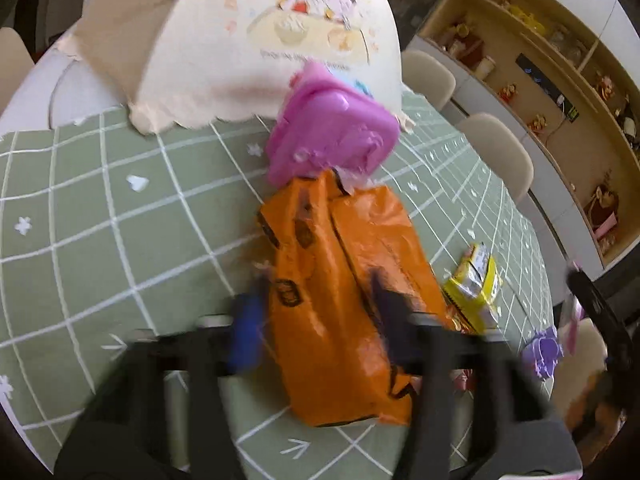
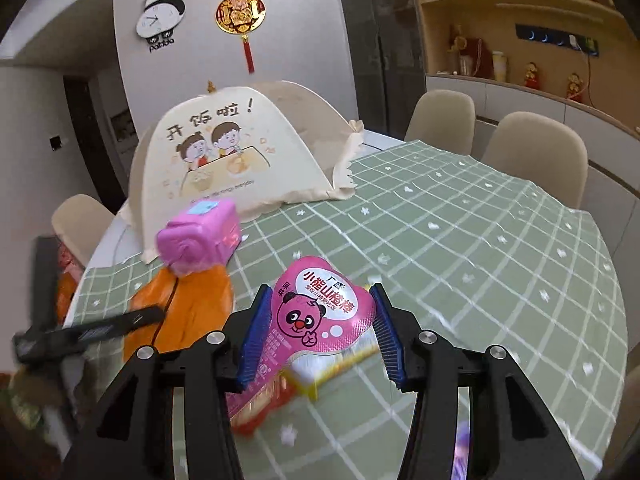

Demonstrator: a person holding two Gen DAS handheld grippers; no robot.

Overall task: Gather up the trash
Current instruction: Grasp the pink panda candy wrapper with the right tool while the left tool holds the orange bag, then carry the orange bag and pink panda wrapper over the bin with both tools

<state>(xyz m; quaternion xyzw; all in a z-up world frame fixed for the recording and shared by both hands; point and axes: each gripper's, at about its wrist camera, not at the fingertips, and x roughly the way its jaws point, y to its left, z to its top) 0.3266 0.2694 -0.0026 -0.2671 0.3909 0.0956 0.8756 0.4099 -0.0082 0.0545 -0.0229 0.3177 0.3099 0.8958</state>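
Trash: orange bag [image 1: 344,292] lies on table [image 1: 100,216] w/ green checked cloth, its long side running from the near edge toward the middle. Left gripper [image 1: 316,300] straddles the bag's near half; fingers [image 1: 246,332] sit at either side of it, frame blurred, cannot tell if pads press or just flank it. Pink box [image 1: 332,132] rests at the bag's far end, touching it, in front of the cream food cover [image 1: 240,40] w/ cartoon print. Yellow wrapper [image 1: 476,288] lies just beside the bag's right side, toward the table's right edge. Purple scrap [image 1: 544,350] sits near that right edge, apart from the wrapper.

Right gripper [image 2: 320,328] carries a pink snack packet [image 2: 320,312] w/ panda face; blue pads [image 2: 256,332] clamp it at both sides, packet upright and tilted, its lower end blurred. Packet is lifted clear of the cloth, above the table's near edge. Same yellow wrapper [image 2: 320,376] shows under and behind it, blurred. Orange bag [image 2: 188,312] and pink box [image 2: 200,240] show at the left side of the table in the right wrist view, left gripper's body [image 2: 88,332] over the bag. Beige chairs [image 2: 536,152] stand along the far right edge.
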